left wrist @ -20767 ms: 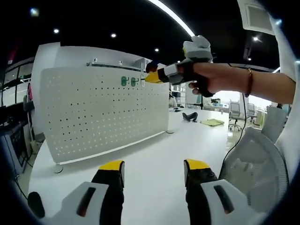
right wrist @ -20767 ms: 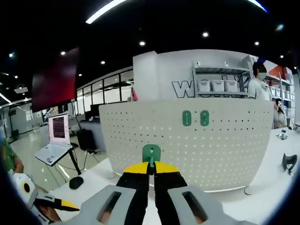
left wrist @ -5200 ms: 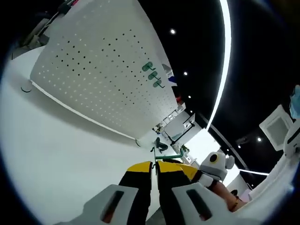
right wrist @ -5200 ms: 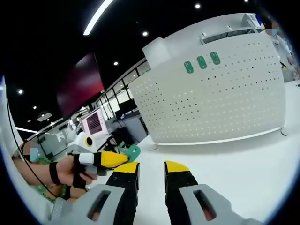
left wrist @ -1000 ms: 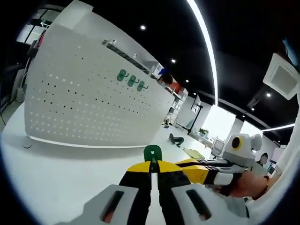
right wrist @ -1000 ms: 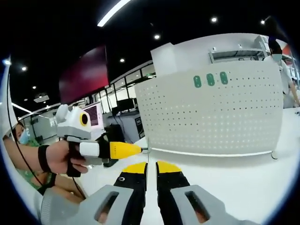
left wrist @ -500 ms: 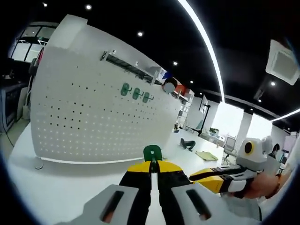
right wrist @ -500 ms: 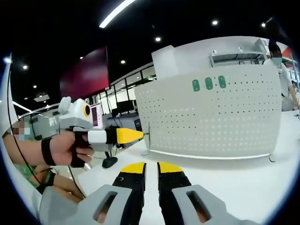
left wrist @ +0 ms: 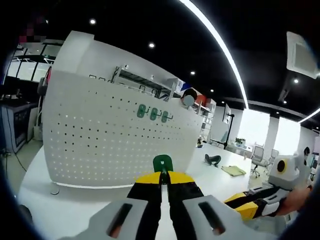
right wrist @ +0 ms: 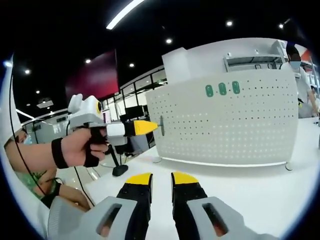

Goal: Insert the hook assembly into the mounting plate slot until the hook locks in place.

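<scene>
One small green hook (left wrist: 162, 163), likely light, rigid plastic, pinched at its lower stem by left gripper (left wrist: 164, 176); right gripper (right wrist: 161, 177) slightly parted, empty.

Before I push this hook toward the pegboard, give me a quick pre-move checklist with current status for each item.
1. Hook held firmly: ok. The left gripper is shut on the green hook, which stands up between its tips.
2. Right gripper free: ok. Its jaws stand apart with nothing between them.
3. Target in view: ok. The white pegboard stands upright on the table.
4. Existing hooks located: ok. Three green hooks sit in a row near the board's top edge.
5. Free hole beside the row: cannot tell at this range.
6. Hook aligned with the board: not ok. It is well short of the board and below the row.
</scene>
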Available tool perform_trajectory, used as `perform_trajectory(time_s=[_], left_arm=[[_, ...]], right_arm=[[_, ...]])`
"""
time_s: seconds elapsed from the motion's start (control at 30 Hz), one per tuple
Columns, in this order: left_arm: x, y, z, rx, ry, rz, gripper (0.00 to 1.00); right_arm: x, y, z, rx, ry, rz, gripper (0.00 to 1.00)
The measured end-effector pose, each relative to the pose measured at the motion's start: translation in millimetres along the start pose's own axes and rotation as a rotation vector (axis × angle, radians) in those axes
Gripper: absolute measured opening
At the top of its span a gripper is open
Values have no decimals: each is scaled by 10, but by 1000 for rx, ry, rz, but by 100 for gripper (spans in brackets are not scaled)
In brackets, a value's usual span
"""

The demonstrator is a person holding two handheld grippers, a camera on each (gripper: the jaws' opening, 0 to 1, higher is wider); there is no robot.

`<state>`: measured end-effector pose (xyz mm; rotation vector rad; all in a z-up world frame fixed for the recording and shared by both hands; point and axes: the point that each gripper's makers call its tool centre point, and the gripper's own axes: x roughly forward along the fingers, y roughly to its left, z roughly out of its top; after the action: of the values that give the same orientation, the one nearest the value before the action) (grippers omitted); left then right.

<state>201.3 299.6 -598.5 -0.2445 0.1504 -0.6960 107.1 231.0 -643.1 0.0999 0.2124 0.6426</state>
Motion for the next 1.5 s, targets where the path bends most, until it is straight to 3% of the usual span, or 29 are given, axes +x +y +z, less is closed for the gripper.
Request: perform_trajectory(time_s=[0.27, 0.33, 0.53, 0.6, 0.93, 1.03, 1.13, 1.5], left_arm=[[32, 91, 108, -10, -39, 68, 3], [53, 122, 143, 21, -55, 117, 3], [200, 128, 225, 35, -82, 170, 3], [257, 126, 253, 82, -88, 192, 3], [469, 88, 328, 110, -105, 242, 3], [515, 106, 353, 155, -101, 267, 3], [579, 142, 377, 136, -99, 275, 3], [735, 273, 602, 207, -108, 332, 3]], right_arm=[[-63, 2, -38, -13, 36, 55, 16], [-97, -27, -12, -47, 36, 64, 16], [-144, -130, 15, -51, 32, 94, 21], [-162, -157, 20, -58, 33, 105, 25], [-214, -246, 0, -50, 56, 155, 29], [-225, -260, 3, -41, 56, 169, 29], [-246, -276, -22, -44, 60, 181, 29], [-237, -331, 54, -46, 35, 200, 30]])
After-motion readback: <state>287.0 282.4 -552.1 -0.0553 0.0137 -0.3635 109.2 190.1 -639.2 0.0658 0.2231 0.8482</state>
